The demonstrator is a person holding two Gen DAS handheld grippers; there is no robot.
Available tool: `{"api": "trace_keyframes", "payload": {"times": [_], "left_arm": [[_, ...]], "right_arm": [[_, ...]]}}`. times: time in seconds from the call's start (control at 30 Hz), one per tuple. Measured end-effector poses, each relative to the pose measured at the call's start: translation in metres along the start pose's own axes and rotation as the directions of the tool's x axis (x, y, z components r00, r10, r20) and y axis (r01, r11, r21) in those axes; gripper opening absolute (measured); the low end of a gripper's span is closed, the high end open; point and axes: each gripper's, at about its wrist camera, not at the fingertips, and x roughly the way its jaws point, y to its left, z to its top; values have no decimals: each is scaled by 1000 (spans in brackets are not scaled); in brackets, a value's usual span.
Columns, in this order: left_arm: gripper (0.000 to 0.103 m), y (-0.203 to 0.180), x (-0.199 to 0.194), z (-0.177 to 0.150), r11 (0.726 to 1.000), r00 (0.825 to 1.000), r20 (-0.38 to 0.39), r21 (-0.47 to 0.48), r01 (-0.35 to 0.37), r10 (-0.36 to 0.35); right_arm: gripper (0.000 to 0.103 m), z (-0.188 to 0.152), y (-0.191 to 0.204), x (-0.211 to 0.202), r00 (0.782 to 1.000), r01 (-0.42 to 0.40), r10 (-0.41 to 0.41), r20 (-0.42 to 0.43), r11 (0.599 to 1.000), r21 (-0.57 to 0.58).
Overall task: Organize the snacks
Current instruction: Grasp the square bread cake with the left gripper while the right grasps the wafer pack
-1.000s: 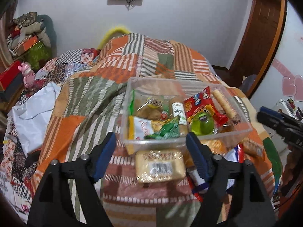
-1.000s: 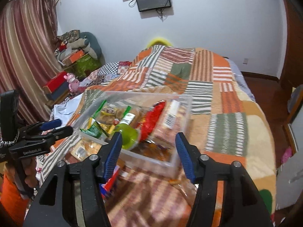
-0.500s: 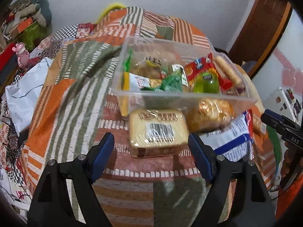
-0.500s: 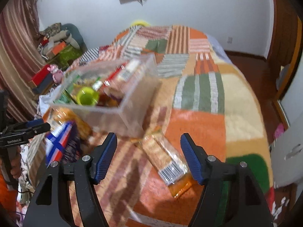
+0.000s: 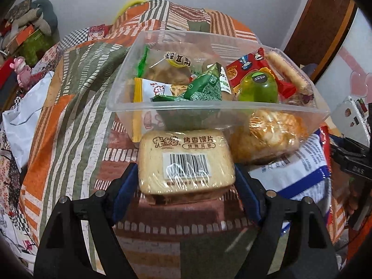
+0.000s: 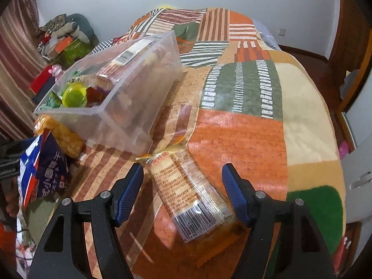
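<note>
Left wrist view: left gripper was spread around the toast-slice pack, lying before the clear snack tub.
Right wrist view: right gripper stood spread, jaws just widened, straddling the cracker sleeve on the patchwork blanket.
</note>
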Motion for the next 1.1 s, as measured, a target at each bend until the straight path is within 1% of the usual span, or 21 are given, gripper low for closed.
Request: {"api": "trace_keyframes", "payload": {"times": [0.13, 0.17, 0.23, 0.27, 0.3, 0.37, 0.43, 0.5, 0.6, 0.67, 0.73, 0.9, 1.1], "left_arm": [[81, 3, 4, 0, 1000, 1000, 4, -17, 11, -11], [82, 5, 5, 0, 1000, 1000, 5, -24, 16, -16], [82, 7, 6, 0, 999, 1000, 9, -33, 24, -24], [82, 7, 7, 0, 999, 1000, 12, -34, 25, -24], [82, 7, 7, -1, 999, 1000, 13, -33, 24, -23], [82, 7, 9, 0, 999, 1000, 16, -35, 19, -19], [82, 7, 11, 0, 999, 1000, 21, -41, 20, -19], [81, 8, 12, -1, 999, 999, 31, -41, 23, -21], [81, 9, 10, -5, 999, 999, 44, -42, 28, -26], [80, 9, 7, -8, 999, 999, 48, -38, 27, -26], [80, 8, 3, -11, 999, 998, 53, -34, 22, -20], [80, 8, -10, -21, 1000, 998, 65, -24, 4, -3], [80, 12, -37, -21, 999, 993, 119, -40, -8, 13]], "right_arm": [[68, -9, 6, -7, 999, -39, 39, -14, 999, 2], [69, -13, 9, -11, 997, -71, 71, -21, 997, 7], [69, -16, 11, -15, 992, -123, 124, -26, 992, 14], [69, -17, 13, -16, 991, -128, 129, -25, 992, 12], [69, -18, 16, -18, 993, -119, 119, -19, 993, 4], [69, -17, 19, -18, 997, -75, 75, -5, 997, -17], [65, -15, 17, -12, 998, -61, 61, -14, 998, -10], [59, -14, 16, -7, 998, -53, 53, -19, 999, -8], [48, -15, 18, -8, 1000, -10, 10, -8, 999, -32], [36, -17, 17, -9, 1000, -1, 1, 1, 999, -34], [34, -19, 14, -12, 1000, -6, 6, 9, 1000, -22], [33, -22, 10, -23, 999, -21, 21, 32, 1000, -3], [33, -14, 17, -44, 995, -16, 17, 98, 1000, -9]]}}
